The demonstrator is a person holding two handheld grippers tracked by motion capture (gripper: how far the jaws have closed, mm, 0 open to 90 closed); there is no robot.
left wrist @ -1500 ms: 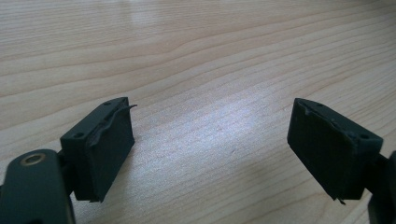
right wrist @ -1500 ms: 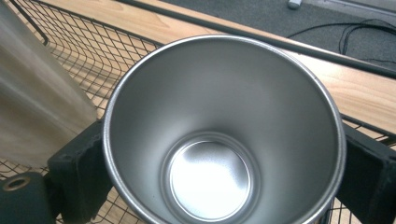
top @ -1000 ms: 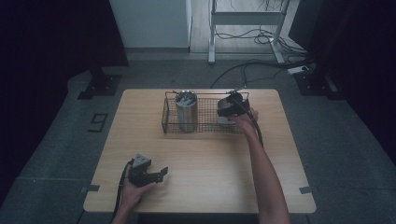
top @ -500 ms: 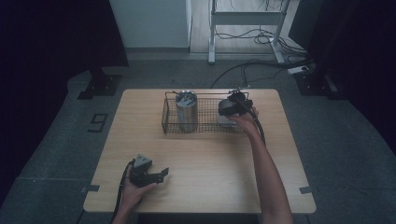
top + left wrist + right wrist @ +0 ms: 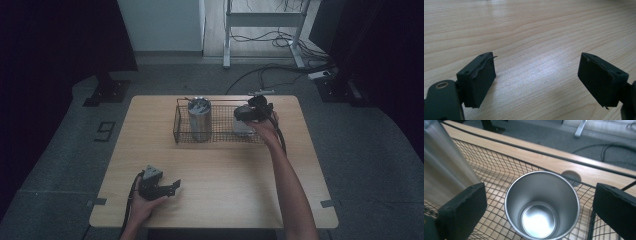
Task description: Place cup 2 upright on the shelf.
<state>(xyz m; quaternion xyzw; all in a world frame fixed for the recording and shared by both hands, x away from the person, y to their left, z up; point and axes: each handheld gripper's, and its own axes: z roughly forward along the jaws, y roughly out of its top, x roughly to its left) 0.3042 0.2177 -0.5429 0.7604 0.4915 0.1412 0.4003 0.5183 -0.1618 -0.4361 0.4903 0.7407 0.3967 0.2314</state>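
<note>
The right claw (image 5: 539, 202) hangs wide and empty above the upright steel cup (image 5: 541, 206), standing below it inside the wire basket (image 5: 499, 172), apparently just set there. The left claw (image 5: 536, 80) rests apart, jaws parted, empty.

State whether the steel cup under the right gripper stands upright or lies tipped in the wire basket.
Upright. The right gripper view looks straight down into the steel cup: round rim up, bare bottom showing, base on the wire basket floor.
</note>
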